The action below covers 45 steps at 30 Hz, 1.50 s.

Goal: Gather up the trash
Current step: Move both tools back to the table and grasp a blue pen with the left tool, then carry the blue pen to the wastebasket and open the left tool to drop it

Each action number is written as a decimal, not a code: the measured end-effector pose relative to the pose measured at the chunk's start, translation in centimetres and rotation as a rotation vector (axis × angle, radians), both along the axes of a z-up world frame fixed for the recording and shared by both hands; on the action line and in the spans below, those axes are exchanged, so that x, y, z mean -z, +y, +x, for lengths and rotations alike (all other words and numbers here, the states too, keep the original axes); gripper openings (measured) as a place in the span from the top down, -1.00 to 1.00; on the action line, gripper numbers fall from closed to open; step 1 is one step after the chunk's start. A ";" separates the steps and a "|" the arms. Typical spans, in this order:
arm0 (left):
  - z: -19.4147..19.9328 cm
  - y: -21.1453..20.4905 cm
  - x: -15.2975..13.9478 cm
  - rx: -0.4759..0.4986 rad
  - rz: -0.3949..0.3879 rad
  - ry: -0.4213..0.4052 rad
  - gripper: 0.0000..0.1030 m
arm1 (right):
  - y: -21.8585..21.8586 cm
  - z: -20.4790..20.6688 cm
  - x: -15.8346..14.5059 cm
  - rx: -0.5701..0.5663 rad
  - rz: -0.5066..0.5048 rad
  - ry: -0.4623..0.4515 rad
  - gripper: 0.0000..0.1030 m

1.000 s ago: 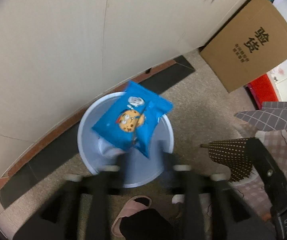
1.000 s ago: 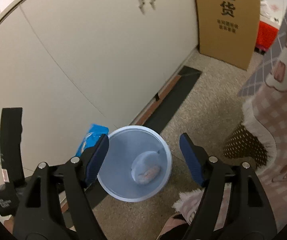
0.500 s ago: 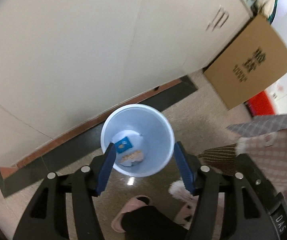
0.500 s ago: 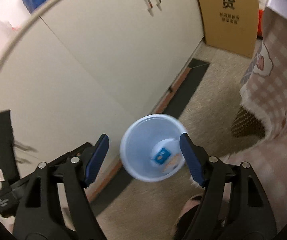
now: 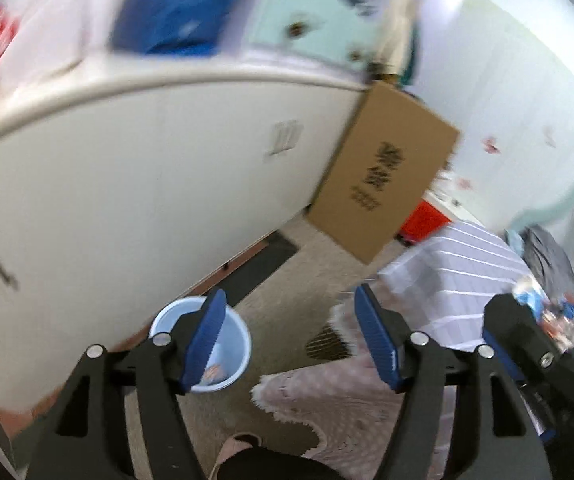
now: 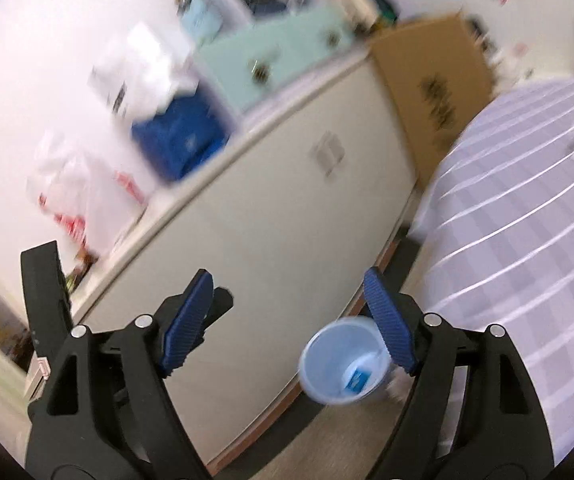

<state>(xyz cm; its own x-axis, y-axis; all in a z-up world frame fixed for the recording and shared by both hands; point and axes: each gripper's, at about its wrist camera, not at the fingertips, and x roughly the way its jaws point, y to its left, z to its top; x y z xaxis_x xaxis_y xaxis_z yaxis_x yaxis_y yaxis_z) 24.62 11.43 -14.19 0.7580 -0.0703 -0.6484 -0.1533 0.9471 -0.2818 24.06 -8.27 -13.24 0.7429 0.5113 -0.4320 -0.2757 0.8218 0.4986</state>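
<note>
Below, both tongs (image 5: 290,340) (image 6: 289,320) spread empty over speckled floor (image 5: 287,280), bin (image 6: 341,360) beside cream cabinets (image 5: 127,200).

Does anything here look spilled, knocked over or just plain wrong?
Nothing stands out. The bin stands upright on the floor by the cabinet, with a blue packet lying inside it. Both views are blurred, so small litter on the floor would be hard to spot.

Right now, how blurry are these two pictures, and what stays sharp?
Left wrist view: cabinet and cardboard box smeared by motion; the left gripper is crisp. Right wrist view: same smear over shelf clutter and bin; the right gripper is sharp.
</note>
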 end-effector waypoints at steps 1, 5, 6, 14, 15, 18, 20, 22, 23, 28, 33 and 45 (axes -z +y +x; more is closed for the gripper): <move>0.1 -1.8 -0.7 0.033 0.018 -0.009 -0.28 | -1.8 -0.7 -0.7 0.035 -0.003 -0.019 -0.53; 0.0 -9.1 -2.7 0.178 0.042 -0.037 -0.29 | -9.4 -2.9 -2.1 0.185 -0.020 -0.071 -0.53; 0.2 -10.6 -2.9 0.205 0.049 -0.040 -0.29 | -11.8 -3.7 -2.5 0.242 -0.026 -0.085 -0.53; 1.6 -28.3 -5.0 0.521 0.203 -0.125 -0.29 | -26.7 -6.7 -2.1 0.593 -0.015 -0.054 -0.53; 1.8 -29.6 -5.0 0.542 0.217 -0.134 -0.29 | -28.1 -6.9 -1.8 0.616 -0.012 -0.043 -0.53; 2.3 -34.2 -5.0 0.605 0.266 -0.151 -0.29 | -31.1 -7.3 -1.0 0.654 -0.009 -0.031 -0.53; 2.7 -36.6 -4.6 0.639 0.278 -0.139 -0.28 | -32.6 -7.5 -0.4 0.668 -0.014 -0.020 -0.53; 2.9 -37.6 -4.3 0.643 0.287 -0.143 -0.24 | -34.1 -7.3 0.1 0.676 -0.011 -0.008 -0.53; 3.3 -38.3 -4.2 0.651 0.292 -0.138 -0.19 | -34.5 -7.3 0.3 0.677 -0.011 -0.003 -0.53; 4.8 -39.8 -3.2 0.678 0.318 -0.101 0.15 | -36.1 -7.1 0.1 0.676 -0.013 0.000 -0.53; 7.0 -40.2 -2.8 0.665 0.274 -0.053 0.92 | -36.3 -5.5 -0.8 0.646 -0.033 -0.004 -0.53; 10.2 -36.3 -8.2 0.505 0.196 -0.190 0.96 | -36.9 6.3 -3.8 0.479 -0.201 0.176 -0.53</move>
